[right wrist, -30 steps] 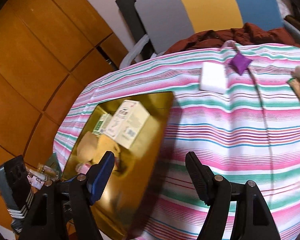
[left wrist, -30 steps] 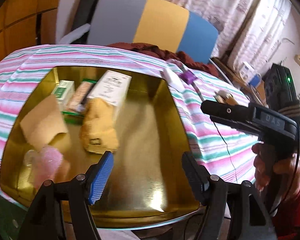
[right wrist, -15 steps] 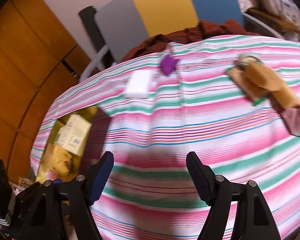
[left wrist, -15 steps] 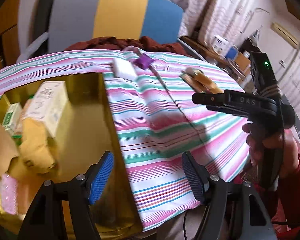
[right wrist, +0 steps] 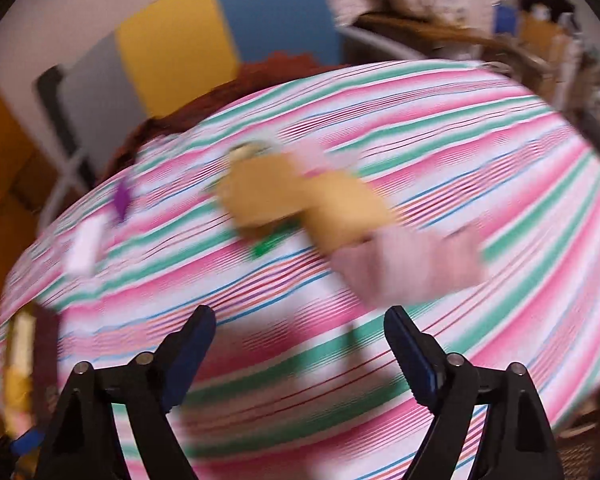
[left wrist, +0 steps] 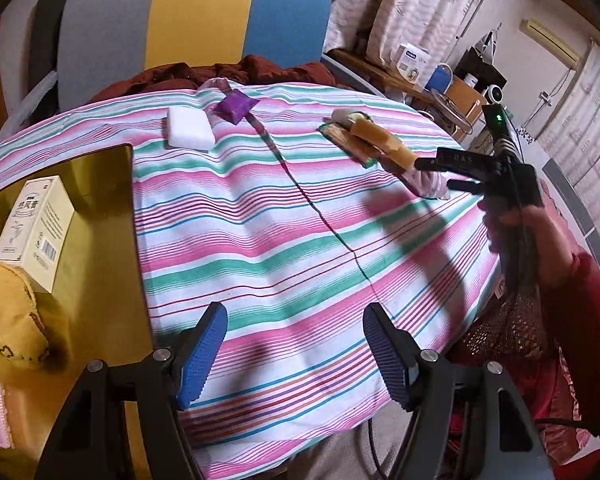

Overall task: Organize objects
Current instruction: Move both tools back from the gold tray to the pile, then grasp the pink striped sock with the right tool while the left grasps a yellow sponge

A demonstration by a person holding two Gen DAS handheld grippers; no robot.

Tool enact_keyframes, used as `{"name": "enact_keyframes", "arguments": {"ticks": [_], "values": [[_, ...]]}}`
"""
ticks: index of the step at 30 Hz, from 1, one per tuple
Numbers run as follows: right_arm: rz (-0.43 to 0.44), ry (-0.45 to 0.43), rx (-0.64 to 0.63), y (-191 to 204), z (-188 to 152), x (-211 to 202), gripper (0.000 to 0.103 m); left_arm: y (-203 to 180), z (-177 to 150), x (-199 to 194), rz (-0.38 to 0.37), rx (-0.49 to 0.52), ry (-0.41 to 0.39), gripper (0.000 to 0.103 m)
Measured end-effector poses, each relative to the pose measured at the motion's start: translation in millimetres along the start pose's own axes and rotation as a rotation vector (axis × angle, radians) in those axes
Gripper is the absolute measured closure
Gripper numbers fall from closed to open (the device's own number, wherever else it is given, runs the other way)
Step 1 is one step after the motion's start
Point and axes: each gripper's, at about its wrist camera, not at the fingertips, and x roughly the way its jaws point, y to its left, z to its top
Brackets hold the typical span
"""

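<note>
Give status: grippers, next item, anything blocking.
Left gripper open, empty, above striped cloth. Right gripper empty, jaws opening, nearing pink item beside tan pieces. Gold tray part-filled. Path clear.

A gold tray (left wrist: 96,216) is sitting at the left of the surface, holding a white box (left wrist: 36,232) and a tan pouch (left wrist: 16,320). A white pad (left wrist: 189,133), purple packet (left wrist: 234,105), tan roll (left wrist: 380,142) and pink bundle (left wrist: 428,184) are lying apart on the striped cloth (left wrist: 300,248).

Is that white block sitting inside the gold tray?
No, the white block lies on the striped cloth, beside the purple packet and outside the gold tray.
</note>
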Motion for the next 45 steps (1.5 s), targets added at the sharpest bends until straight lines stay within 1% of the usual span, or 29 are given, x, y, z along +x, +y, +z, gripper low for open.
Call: {"name": "enact_keyframes", "arguments": {"ticks": [2,7,8,9,10,12,14,16,18,19,22,26,30,31,33,35,38,40,43,45], "values": [[-0.043,-0.009,0.012,-17.7,10.0,7.9,0.015,-1.7,-0.4,3.1,-0.002,0.000,0.009,0.032],[-0.056,0.026,0.040,-48.8,22.9,33.6,0.015,-8.9,1.1,13.0,-0.002,0.009,0.036,0.032],[-0.054,0.039,0.052,-53.4,23.6,38.3,0.015,-10.8,1.9,14.7,-0.001,0.013,0.038,0.032],[-0.037,0.069,0.086,-60.4,25.1,44.9,0.015,-12.5,3.1,17.0,-0.003,0.016,0.042,0.032],[-0.022,0.079,0.105,-63.0,25.7,47.6,0.015,-14.1,4.5,18.5,-0.007,0.017,0.044,0.032],[0.000,0.070,0.125,-66.8,26.8,48.5,0.016,-17.3,7.7,23.2,-0.014,0.018,0.050,0.032],[0.000,0.064,0.098,-63.9,26.5,48.1,0.022,-20.8,10.3,28.0,-0.019,0.021,0.057,0.032],[-0.014,0.074,0.066,-59.0,24.9,50.4,0.035,-25.0,13.8,32.5,-0.030,0.024,0.059,0.032],[-0.031,0.080,0.016,-52.2,22.8,49.9,0.044,-29.7,18.4,36.0,-0.031,0.034,0.057,0.032],[-0.031,0.081,0.000,-49.9,21.7,49.0,0.047,-31.7,20.6,37.4,-0.033,0.038,0.056,0.032],[0.013,0.096,-0.030,-41.0,17.6,46.8,0.049,-37.9,29.6,42.4,-0.034,0.044,0.052,0.032],[0.053,0.107,-0.047,-31.6,11.0,40.1,0.050,-47.6,48.0,51.5,-0.035,0.050,0.041,0.032],[0.069,0.088,0.001,-39.0,12.8,35.2,0.050,-59.8,74.8,68.2,-0.048,0.049,0.036,0.032],[0.059,0.081,0.016,-42.4,13.2,33.4,0.050,-62.4,80.1,71.8,-0.048,0.049,0.035,0.032],[-0.011,0.072,0.034,-49.5,12.5,28.3,0.050,-68.6,95.6,82.4,-0.048,0.051,0.032,0.032],[-0.058,0.067,0.065,-58.7,12.4,25.8,0.050,-76.2,113.7,96.5,-0.049,0.045,0.034,0.031],[-0.078,0.052,0.121,-71.3,12.6,19.5,0.050,-83.5,133.2,116.6,-0.060,0.031,0.046,0.031],[-0.097,0.045,0.130,-74.4,13.3,17.7,0.050,-89.5,149.8,135.7,-0.053,0.010,0.066,0.031],[-0.092,0.046,0.140,-76.7,16.2,19.4,0.050,-92.2,165.5,157.1,-0.088,-0.058,0.102,0.031],[-0.091,0.052,0.140,-77.2,14.6,18.8,0.050,-97.1,174.7,170.3,-0.117,-0.092,0.117,0.028]]}}
